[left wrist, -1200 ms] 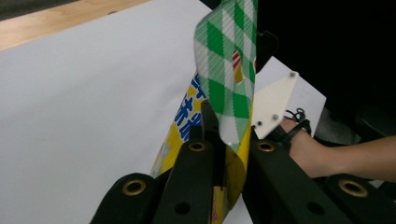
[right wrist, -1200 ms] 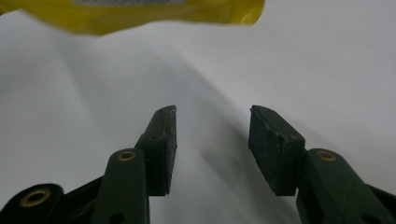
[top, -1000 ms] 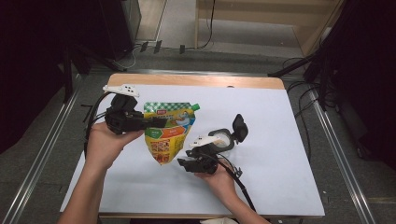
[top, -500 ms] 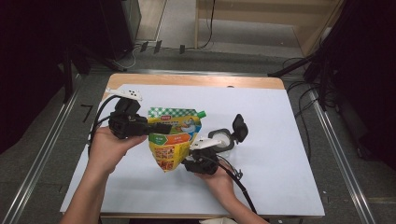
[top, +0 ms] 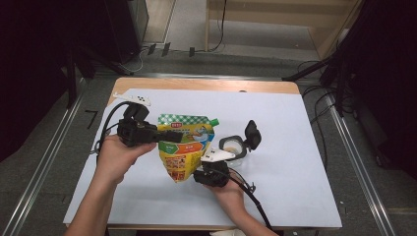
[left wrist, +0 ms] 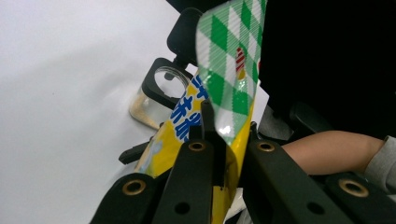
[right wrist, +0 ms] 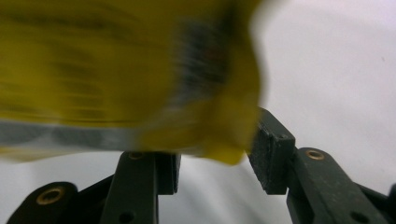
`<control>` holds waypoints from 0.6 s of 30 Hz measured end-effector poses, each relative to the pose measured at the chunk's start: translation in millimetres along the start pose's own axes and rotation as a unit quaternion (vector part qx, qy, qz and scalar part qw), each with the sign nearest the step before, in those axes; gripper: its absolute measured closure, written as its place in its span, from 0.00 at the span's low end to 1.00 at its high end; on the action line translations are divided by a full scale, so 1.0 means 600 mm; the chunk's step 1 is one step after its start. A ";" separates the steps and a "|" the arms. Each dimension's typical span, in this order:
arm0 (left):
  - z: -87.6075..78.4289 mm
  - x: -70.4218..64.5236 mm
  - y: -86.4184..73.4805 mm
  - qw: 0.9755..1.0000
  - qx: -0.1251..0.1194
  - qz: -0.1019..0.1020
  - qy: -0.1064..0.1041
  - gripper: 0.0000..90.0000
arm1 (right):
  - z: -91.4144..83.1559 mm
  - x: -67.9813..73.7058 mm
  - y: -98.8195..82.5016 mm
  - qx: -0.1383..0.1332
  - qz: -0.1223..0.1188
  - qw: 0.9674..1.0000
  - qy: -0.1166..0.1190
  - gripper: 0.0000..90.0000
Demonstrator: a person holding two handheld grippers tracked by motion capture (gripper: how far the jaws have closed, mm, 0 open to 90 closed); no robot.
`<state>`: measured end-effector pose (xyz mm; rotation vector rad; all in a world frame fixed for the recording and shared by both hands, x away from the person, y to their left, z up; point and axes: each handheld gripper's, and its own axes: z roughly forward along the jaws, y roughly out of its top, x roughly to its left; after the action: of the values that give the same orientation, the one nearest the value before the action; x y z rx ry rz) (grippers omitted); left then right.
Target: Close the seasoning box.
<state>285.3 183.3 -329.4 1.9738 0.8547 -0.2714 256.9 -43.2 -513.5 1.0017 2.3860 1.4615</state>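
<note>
Pouch: a yellow refill pouch (top: 186,147) with a green checked top and a green spout, held up off the white table sheet (top: 295,187), tilted, its lower corner pointing down
Left gripper: the left gripper (top: 164,137) is clamped tight on the pouch's left edge; in the left gripper view the foil (left wrist: 224,93) stands pinched between the black jaws
Right gripper: the right gripper (top: 204,169) is at the pouch's lower right corner, jaws standing narrow with the yellow corner (right wrist: 219,135) between them; whether the pads press it cannot be told
Jar: a small open container (top: 233,147) with a black flip lid stands just right of the pouch
Hard to read: the right gripper view is blurred; pouch print illegible; the jar's base is hidden behind the grey plate
</note>
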 end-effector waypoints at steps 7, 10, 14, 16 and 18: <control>0.001 0.009 -0.001 1.000 -0.006 -0.005 0.028 1.00 | -0.006 0.015 0.004 0.002 -0.036 0.999 0.004 0.69; 0.000 0.010 -0.002 0.999 -0.008 -0.002 0.038 1.00 | -0.008 0.018 0.005 0.003 -0.043 0.999 0.007 0.69; 0.002 0.011 -0.002 0.999 -0.014 -0.002 0.042 1.00 | -0.013 0.022 0.009 0.002 -0.055 0.998 0.012 0.68; 0.002 0.012 -0.002 0.999 -0.019 -0.002 0.043 1.00 | -0.016 0.024 0.011 0.001 -0.057 0.998 0.015 0.68; 0.003 0.013 -0.002 0.999 -0.018 -0.001 0.045 1.00 | -0.019 0.026 0.012 0.000 -0.060 0.998 0.019 0.67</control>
<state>290.2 186.0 -335.0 1.9630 0.9145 -0.1675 243.1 -39.4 -498.6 0.8227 2.4261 1.4506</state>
